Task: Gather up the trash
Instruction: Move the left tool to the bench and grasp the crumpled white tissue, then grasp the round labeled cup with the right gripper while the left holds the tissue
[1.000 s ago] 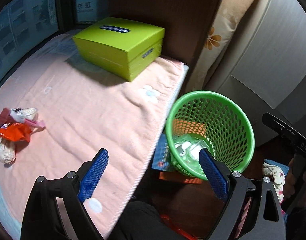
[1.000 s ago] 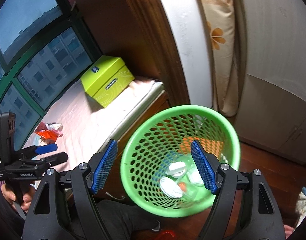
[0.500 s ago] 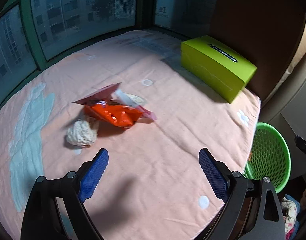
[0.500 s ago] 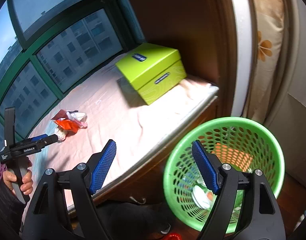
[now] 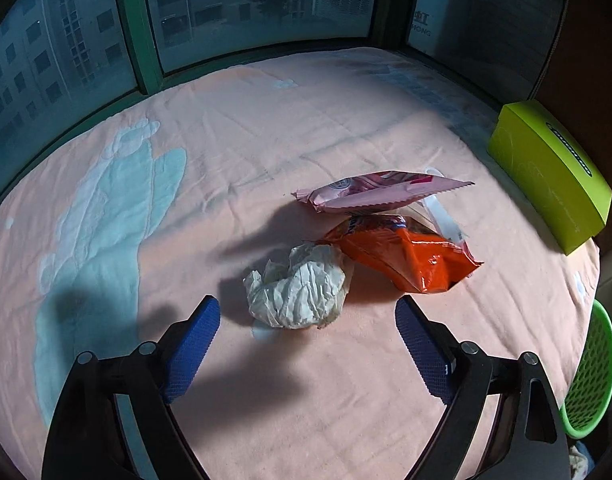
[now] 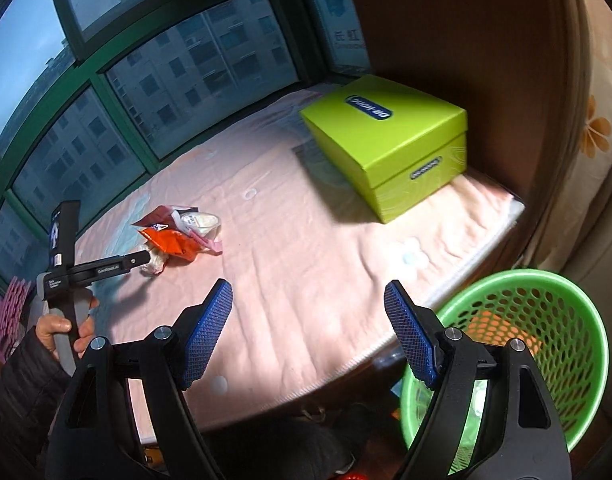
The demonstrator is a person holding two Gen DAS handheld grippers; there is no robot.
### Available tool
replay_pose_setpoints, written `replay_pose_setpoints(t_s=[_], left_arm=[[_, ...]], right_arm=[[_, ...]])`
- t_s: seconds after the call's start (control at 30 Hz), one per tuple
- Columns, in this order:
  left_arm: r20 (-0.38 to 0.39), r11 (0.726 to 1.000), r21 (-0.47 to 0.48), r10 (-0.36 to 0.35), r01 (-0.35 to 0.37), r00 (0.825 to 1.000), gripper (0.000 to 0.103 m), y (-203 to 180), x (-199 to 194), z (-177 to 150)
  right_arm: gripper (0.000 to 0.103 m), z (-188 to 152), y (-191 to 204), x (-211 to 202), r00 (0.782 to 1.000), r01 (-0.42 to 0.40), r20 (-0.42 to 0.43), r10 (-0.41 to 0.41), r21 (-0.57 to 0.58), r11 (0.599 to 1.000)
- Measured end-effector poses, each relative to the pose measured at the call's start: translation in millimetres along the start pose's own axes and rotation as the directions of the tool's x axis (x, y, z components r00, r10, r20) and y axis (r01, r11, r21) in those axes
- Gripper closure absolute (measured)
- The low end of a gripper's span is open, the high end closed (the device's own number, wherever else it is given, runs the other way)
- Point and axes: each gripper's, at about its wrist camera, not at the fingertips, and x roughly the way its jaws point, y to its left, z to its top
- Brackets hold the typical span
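left wrist: left gripper (image 5: 308, 316) gapes near crumpled tissue (image 5: 298, 286).

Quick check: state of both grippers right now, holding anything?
Left hand-held gripper: open, empty, aimed at the tissue on the blanket.
Right hand-held gripper: open, empty, near the basket.

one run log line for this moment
left gripper: open, lined up on crumpled tissue | right gripper: open, empty, beside green basket | orange wrapper, pink wrapper on blanket
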Motion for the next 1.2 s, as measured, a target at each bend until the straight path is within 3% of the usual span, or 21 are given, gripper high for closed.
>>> replay_pose_setpoints(t_s=[0.23, 0.47, 0.57, 1.2], left_arm=[[-0.031, 1.000, 0.010, -0.012, 0.012, 0.999, 0.028, 1, 22, 6], [-0.014, 0.999, -0.006, -0.051, 0.051, 0.999, 0.050, 9, 25, 4], [-0.003, 0.999, 0.001, -0.054, 0.054, 0.999, 0.055, 12, 21, 3], [0.045, 0.999, -0.034, -0.021, 0.023, 0.999, 0.058, 58, -41, -24]], right_arm=[[0.025, 12, 22, 20, 0.999, -0.029, -0.019, 0.028, -0.035, 0.999], [0.025, 22, 39, 36, 0.998, -0.054, -0.035, 0.051, -0.070, 0.996], [0.025, 26, 46, 41, 0.997, -0.063, -0.037, 0.060, -0.087, 0.994], [0.025, 33, 97, 85, 0.982, -0.176, -0.096, 0.163, -0.148, 0.973]])
